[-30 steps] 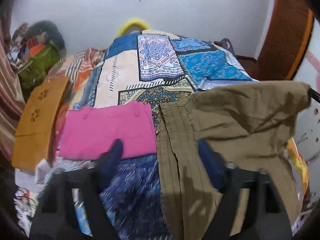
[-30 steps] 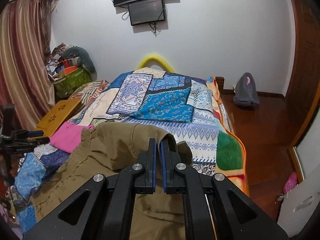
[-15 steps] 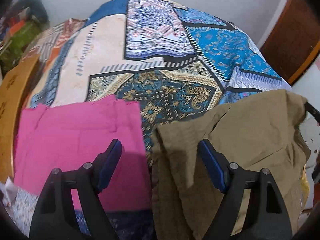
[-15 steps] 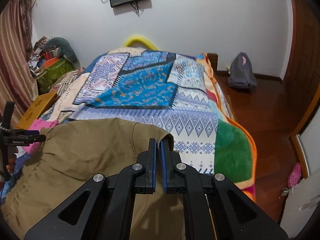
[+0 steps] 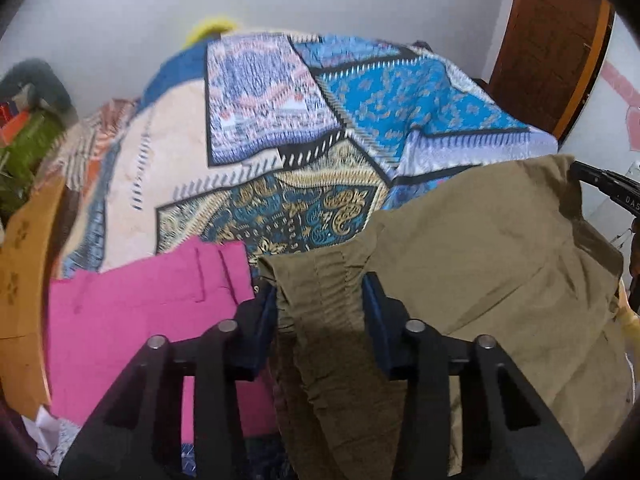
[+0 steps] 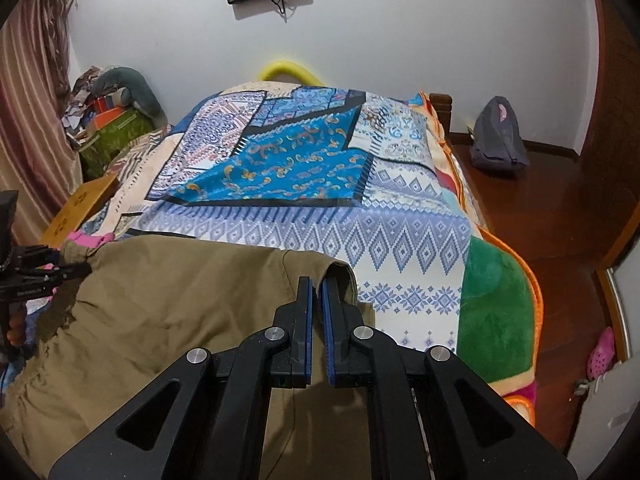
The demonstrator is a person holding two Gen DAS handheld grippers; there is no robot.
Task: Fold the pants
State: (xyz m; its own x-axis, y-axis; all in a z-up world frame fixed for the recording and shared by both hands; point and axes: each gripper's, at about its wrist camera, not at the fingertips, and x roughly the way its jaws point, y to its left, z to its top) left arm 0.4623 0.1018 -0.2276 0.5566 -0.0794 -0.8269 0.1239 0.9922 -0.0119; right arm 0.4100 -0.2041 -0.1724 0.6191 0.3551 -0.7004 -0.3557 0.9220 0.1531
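Olive-brown pants (image 5: 492,280) lie on the patterned bed. In the left wrist view my left gripper (image 5: 320,296) is open, its jaws standing either side of the gathered waistband corner (image 5: 316,280) of the pants. In the right wrist view my right gripper (image 6: 316,284) is shut on the other upper corner of the pants (image 6: 180,300), holding the fabric edge a little above the bedspread. The left gripper also shows at the left edge of the right wrist view (image 6: 60,272).
Folded pink pants (image 5: 140,320) lie left of the olive ones. A wooden board (image 5: 24,280) leans at the bed's left side. The patchwork bedspread (image 6: 300,168) stretches ahead. A grey bag (image 6: 498,136) sits on the wooden floor at right.
My left gripper has narrowed around the waistband corner, which now sits between its jaws. My right gripper stays shut on its corner and has moved slightly forward over the bed.
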